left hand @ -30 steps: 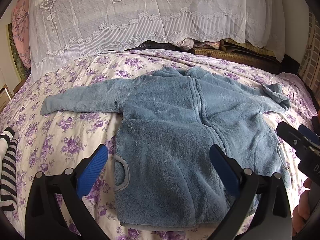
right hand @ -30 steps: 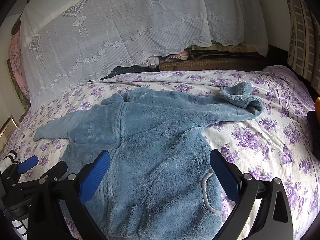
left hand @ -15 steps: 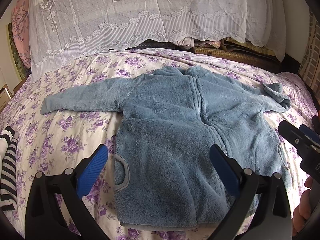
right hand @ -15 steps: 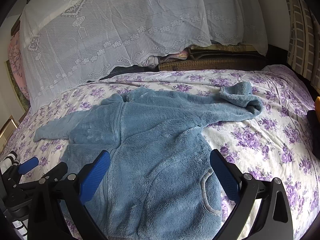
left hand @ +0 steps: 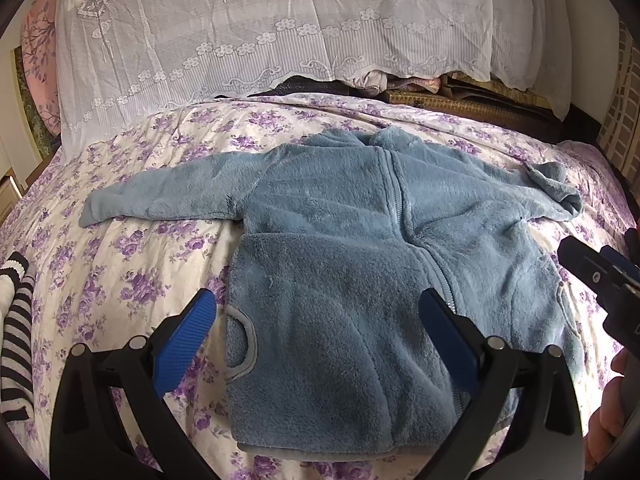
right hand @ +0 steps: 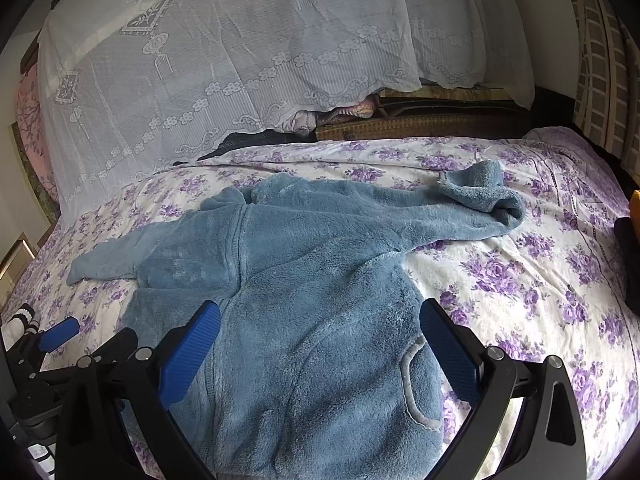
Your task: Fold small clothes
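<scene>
Above the near hem of the fleece jacket point(left hand: 340, 280), the left gripper point(left hand: 318, 320) hung with its blue-padded fingers point(left hand: 186, 338) spread wide and nothing between them; the pads stood clear of the fabric, one over the floral bedspread point(left hand: 132, 276) beside the jacket's grey-trimmed pocket point(left hand: 242, 344), the other over the zip point(left hand: 396, 208). The right gripper point(right hand: 320, 332) was likewise wide open and empty, poised over the lower half of the same jacket; its outer pad sat above the other pocket's edge, and the left gripper showed low at the left of its view. In the left wrist view the right gripper appeared at the far right edge, with part of a hand point(left hand: 608, 420) below it. The jacket lay face up and zipped in the middle of the bedspread, collar away from the grippers; one sleeve point(left hand: 160, 196) stretched flat to the left, the other sleeve point(right hand: 472, 204) ran to the right with its cuff bent back on itself. A striped black-and-white garment point(left hand: 14, 332) lay at the left margin of the bed; a white lace cloth point(right hand: 240, 60) draped the pile behind the bedspread.
</scene>
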Demonstrator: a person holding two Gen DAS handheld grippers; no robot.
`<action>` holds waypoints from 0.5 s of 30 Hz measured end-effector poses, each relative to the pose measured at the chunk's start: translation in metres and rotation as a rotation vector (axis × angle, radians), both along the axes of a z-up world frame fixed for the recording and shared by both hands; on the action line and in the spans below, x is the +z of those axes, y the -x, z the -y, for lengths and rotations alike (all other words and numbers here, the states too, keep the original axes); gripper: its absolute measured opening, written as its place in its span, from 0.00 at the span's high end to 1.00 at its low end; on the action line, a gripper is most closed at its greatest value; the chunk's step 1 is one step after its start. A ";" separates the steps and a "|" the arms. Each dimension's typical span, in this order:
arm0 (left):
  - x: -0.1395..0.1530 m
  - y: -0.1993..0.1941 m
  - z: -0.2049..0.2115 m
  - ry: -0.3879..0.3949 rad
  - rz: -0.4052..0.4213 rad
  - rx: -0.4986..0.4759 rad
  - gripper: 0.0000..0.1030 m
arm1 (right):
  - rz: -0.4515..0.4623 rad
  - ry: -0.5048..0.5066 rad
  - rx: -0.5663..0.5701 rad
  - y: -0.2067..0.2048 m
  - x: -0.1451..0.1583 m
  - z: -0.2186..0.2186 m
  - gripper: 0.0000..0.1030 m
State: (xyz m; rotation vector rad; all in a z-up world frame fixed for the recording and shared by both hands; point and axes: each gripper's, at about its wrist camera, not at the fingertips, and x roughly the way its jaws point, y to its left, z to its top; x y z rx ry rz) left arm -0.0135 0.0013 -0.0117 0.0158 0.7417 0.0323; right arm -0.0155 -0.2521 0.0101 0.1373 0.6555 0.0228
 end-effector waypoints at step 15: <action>-0.003 -0.002 0.003 -0.001 -0.011 0.001 0.04 | -0.003 -0.006 -0.001 0.000 -0.001 0.002 0.03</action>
